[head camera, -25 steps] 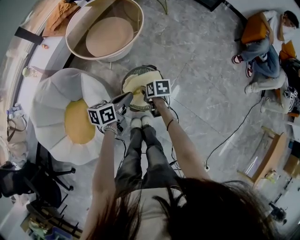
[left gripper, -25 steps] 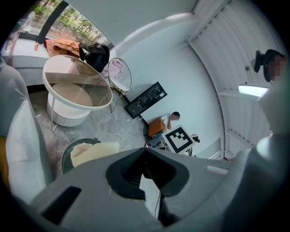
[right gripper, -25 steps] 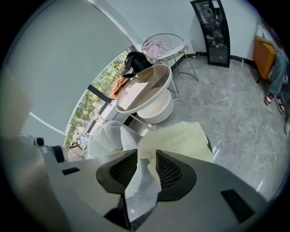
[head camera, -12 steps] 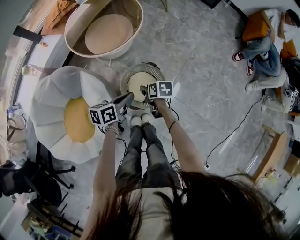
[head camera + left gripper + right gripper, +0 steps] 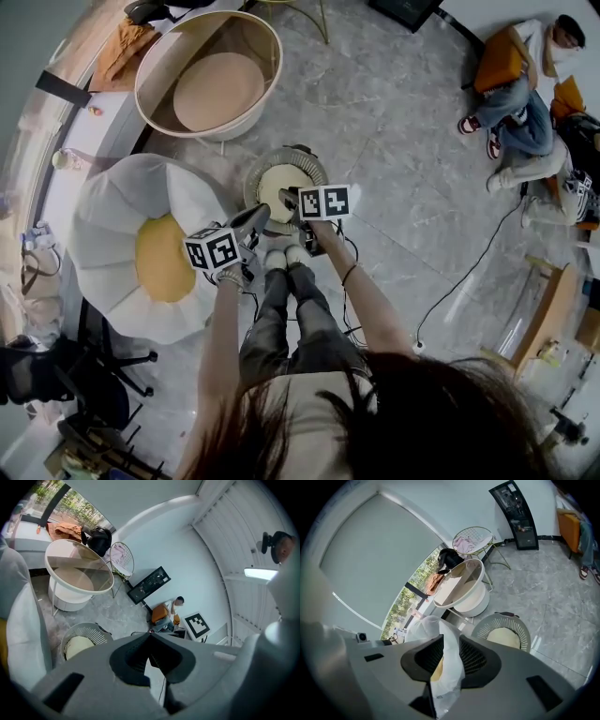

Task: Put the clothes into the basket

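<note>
No text, label, brand or number can be read anywhere.

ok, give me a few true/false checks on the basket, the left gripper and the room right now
1. The basket holds a pale yellow garment. True.
2. The basket sits on top of the round table. False: it stands on the floor, apart from the table.
3. The left gripper has a garment clamped in its jaws. False: the jaws are together with nothing between them.
4. A person sits at the upper right of the head view, well away from the basket. True.
</note>
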The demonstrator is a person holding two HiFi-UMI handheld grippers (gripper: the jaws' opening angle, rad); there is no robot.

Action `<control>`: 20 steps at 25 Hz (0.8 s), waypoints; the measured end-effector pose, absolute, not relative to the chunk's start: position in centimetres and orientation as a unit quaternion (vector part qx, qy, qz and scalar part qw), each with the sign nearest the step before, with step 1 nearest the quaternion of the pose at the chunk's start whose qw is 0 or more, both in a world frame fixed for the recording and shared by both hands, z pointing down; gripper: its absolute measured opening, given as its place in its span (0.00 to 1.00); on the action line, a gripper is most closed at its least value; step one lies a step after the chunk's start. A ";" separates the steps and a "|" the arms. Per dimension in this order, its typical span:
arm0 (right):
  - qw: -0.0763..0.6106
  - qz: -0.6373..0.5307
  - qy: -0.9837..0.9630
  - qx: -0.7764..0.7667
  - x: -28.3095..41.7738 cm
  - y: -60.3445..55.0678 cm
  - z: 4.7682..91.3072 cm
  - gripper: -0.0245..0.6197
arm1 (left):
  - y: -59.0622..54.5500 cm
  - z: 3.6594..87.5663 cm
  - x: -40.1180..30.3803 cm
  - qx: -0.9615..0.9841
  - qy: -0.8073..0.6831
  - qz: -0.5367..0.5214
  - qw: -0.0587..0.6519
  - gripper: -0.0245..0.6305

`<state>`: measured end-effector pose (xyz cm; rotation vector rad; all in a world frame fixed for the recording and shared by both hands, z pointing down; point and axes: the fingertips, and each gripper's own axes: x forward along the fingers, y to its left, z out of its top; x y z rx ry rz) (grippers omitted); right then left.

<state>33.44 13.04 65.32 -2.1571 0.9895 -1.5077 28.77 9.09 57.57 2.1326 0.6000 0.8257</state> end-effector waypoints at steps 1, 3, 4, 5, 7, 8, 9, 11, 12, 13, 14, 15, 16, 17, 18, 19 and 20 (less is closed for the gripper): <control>0.167 -0.525 0.348 -0.758 33.2 13.4 64.8 0.19 | 9.4 57.3 28.5 0.835 0.236 0.321 0.380 0.05; 0.174 -0.515 0.350 -0.763 33.0 13.9 63.6 0.17 | 9.7 56.5 28.3 0.836 0.239 0.316 0.379 0.05; 0.177 -0.509 0.352 -0.765 32.9 13.9 62.9 0.15 | 9.7 56.1 28.2 0.838 0.240 0.313 0.378 0.05; 0.181 -0.503 0.354 -0.767 32.8 13.8 62.3 0.14 | 9.6 55.6 28.1 0.840 0.240 0.309 0.376 0.05; 0.192 -0.490 0.360 -0.770 32.5 13.7 61.1 0.11 | 9.6 54.7 27.9 0.844 0.242 0.300 0.372 0.05; 0.200 -0.483 0.362 -0.772 32.3 13.8 60.4 0.11 | 9.8 54.2 27.8 0.847 0.244 0.295 0.369 0.05; 0.209 -0.476 0.363 -0.774 32.3 14.0 59.8 0.10 | 10.0 53.8 27.7 0.849 0.247 0.291 0.365 0.05; 0.225 -0.457 0.363 -0.780 32.2 14.3 58.3 0.09 | 10.2 52.8 27.6 0.855 0.252 0.281 0.356 0.05; 0.232 -0.448 0.365 -0.782 32.2 14.3 57.6 0.08 | 10.2 52.4 27.6 0.857 0.255 0.277 0.351 0.05; 0.239 -0.440 0.368 -0.784 32.1 14.3 57.0 0.08 | 10.1 52.0 27.5 0.860 0.257 0.272 0.347 0.05; 0.243 -0.434 0.371 -0.784 32.0 14.2 56.3 0.08 | 10.0 51.6 27.5 0.862 0.259 0.269 0.343 0.05; 0.246 -0.428 0.374 -0.785 31.9 14.0 55.8 0.08 | 10.0 51.1 27.5 0.864 0.261 0.266 0.338 0.05; 0.247 -0.423 0.378 -0.785 31.8 13.9 55.2 0.08 | 9.9 50.7 27.4 0.867 0.263 0.262 0.333 0.05; 0.247 -0.418 0.382 -0.786 31.6 13.8 54.7 0.08 | 9.9 50.3 27.3 0.869 0.264 0.258 0.328 0.05; 0.246 -0.412 0.387 -0.787 31.5 13.7 54.2 0.07 | 9.9 49.9 27.3 0.872 0.265 0.254 0.324 0.05; 0.244 -0.404 0.395 -0.788 31.4 13.6 53.5 0.07 | 9.8 49.5 27.2 0.875 0.265 0.249 0.320 0.05; 0.242 -0.394 0.405 -0.789 31.4 13.4 52.8 0.07 | 9.8 49.2 27.1 0.877 0.266 0.245 0.316 0.05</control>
